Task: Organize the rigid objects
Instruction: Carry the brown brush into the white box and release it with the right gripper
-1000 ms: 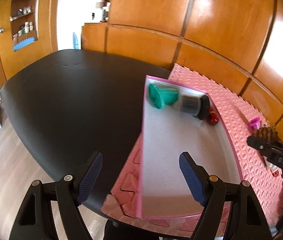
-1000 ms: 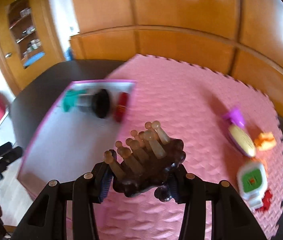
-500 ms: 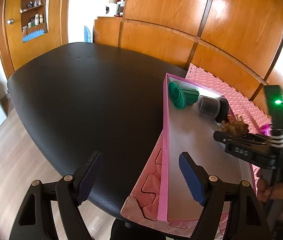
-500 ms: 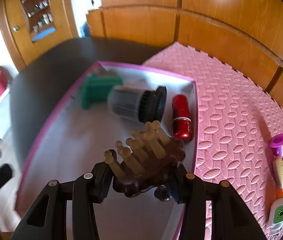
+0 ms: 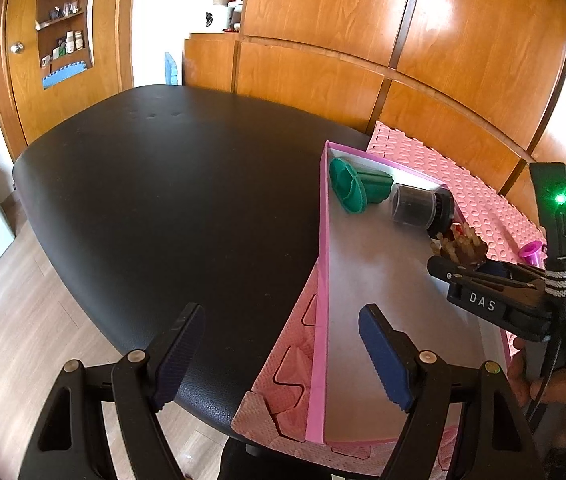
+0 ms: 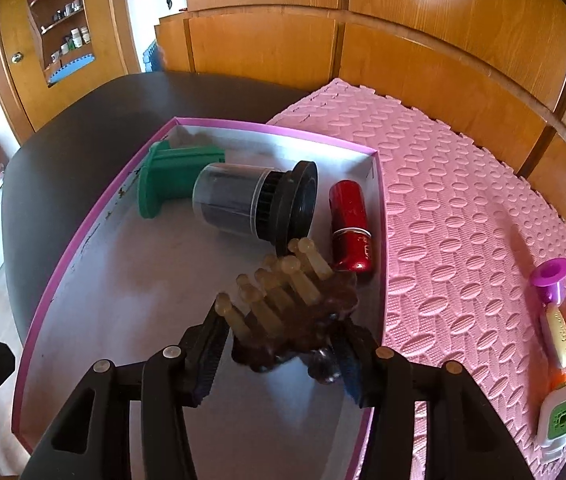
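A brown hair claw clip (image 6: 295,320) with pale teeth sits between the pads of my right gripper (image 6: 279,344), just above the white floor of the pink-rimmed box (image 6: 83,240). The jaws are opening, but the pads still touch the clip. Beyond it in the box lie a green plastic piece (image 6: 171,178), a dark jar (image 6: 251,204) and a red cylinder (image 6: 351,224). My left gripper (image 5: 279,320) hangs open and empty over the box's near left rim (image 5: 321,280). The right gripper (image 5: 459,264) with the clip (image 5: 461,246) shows in the left wrist view.
The box rests on a pink foam mat (image 6: 463,200) laid over a black table (image 5: 163,200). On the mat's right side lie a purple-topped toy (image 6: 551,280), a yellowish one (image 6: 559,332) and a green-and-white one (image 6: 561,420). Wooden panelling stands behind.
My right gripper carried the clip left from over the mat to low inside the box, next to the red cylinder, and its jaws have widened slightly. The left gripper's view has swung left.
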The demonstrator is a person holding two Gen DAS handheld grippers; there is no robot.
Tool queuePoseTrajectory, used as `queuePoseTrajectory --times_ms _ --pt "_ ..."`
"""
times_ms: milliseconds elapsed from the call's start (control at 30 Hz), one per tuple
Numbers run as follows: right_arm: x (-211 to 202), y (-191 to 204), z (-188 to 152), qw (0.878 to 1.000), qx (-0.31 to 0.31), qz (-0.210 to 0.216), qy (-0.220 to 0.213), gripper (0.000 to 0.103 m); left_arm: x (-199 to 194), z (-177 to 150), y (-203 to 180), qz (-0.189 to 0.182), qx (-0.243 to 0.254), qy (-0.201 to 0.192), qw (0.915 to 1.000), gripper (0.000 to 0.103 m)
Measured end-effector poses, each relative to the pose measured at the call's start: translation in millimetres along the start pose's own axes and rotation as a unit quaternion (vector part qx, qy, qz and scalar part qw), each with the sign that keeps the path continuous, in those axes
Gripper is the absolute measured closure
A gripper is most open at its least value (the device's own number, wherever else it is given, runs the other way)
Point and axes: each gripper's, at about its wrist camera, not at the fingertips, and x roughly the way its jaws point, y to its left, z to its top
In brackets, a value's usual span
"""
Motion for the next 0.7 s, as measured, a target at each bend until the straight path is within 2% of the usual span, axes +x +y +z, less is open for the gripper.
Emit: queuePoseTrajectory --times_ms 400,700 --pt "-43 -13 -6 0.998 0.028 0.019 -0.061 0.049 -7 -3 -11 -0.006 0.012 -0.002 0.9999 0.023" --pt "-80 -54 -17 0.993 0.062 0.013 -0.097 0.049 -14 1 -29 -0.025 0.035 -0.008 0.9991 0.023"
